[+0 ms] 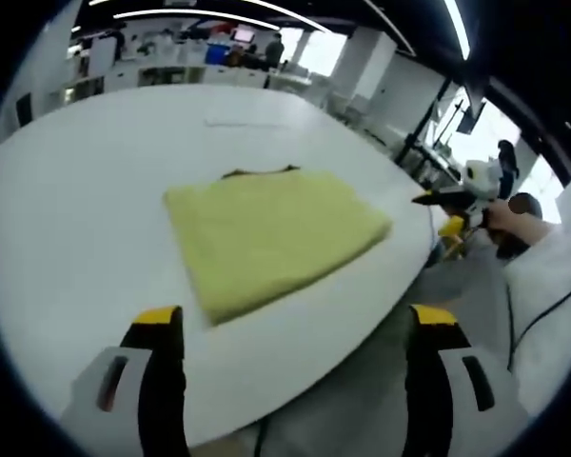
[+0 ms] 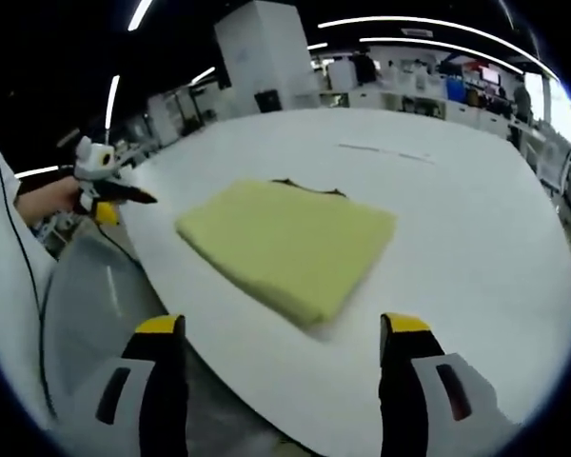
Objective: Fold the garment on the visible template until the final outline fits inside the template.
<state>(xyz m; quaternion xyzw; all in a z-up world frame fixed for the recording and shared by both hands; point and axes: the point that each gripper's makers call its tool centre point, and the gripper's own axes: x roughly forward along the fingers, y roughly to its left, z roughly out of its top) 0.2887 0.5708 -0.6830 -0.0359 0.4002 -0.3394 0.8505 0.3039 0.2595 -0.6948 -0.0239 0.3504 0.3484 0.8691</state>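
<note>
Both claws, left (image 1: 295,328) and right (image 2: 283,333), hang apart and empty off the near bench (image 2: 476,257) edge. Folded garment (image 1: 271,233) lies mid-bench over a dark template (image 1: 260,172) barely visible at its far edge; snagging a layer risks unfolding it.

each tool (image 1: 298,328) has black jaws, yellow tips, grey housings; white sleeve (image 2: 5,257).

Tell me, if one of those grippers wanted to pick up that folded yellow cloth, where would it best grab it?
Probably the folded yellow garment is best taken at its near corner, coming in low from the table edge. That corner points toward the open right gripper, and the stacked layers there form a thick edge the jaws can close over.
</note>
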